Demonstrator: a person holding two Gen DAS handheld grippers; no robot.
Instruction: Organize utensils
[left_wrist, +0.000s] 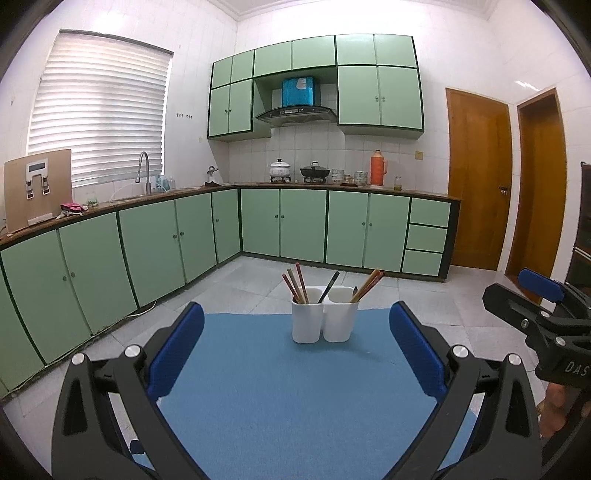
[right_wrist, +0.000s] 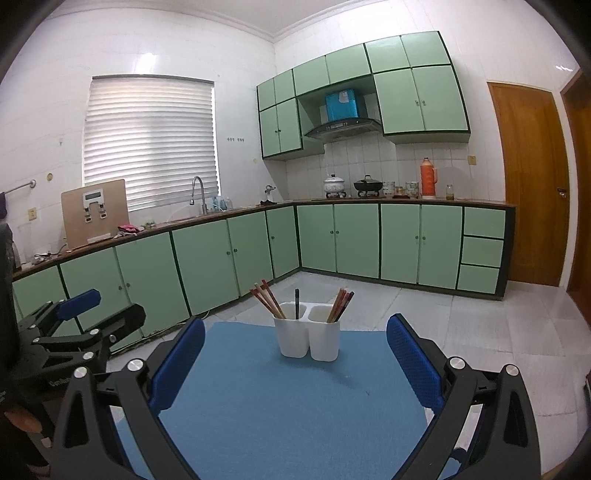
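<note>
Two white cups (left_wrist: 324, 315) stand side by side, touching, near the far edge of a blue mat (left_wrist: 280, 387) on the surface. The left cup holds a bunch of chopsticks (left_wrist: 295, 286) that lean to the left, and one dark stick (left_wrist: 329, 287) that leans toward the middle. The right cup holds more chopsticks (left_wrist: 369, 284) that lean to the right. Something small and dark sits low in the right cup too, but it is too small to tell what it is.

The left gripper (left_wrist: 295, 354) is released, with its blue pads wide apart and nothing between them. The right gripper (right_wrist: 295, 362) is released too, wide apart and empty. Both hang above the near part of the mat, well apart from the cups. No utensils lie loose on the mat that can be seen.

It looks like either the very start of the job or the very end, because nothing is being held. It is hard to say which.

If sorting is still left, the dark stick looks like the odd one out. The next move would be to bring one gripper forward and over the cups, line its pads up on each side of one thin stick near the top, and squeeze gently. The sticks are thin and close together, so it could easily grab two or tip a cup.
</note>
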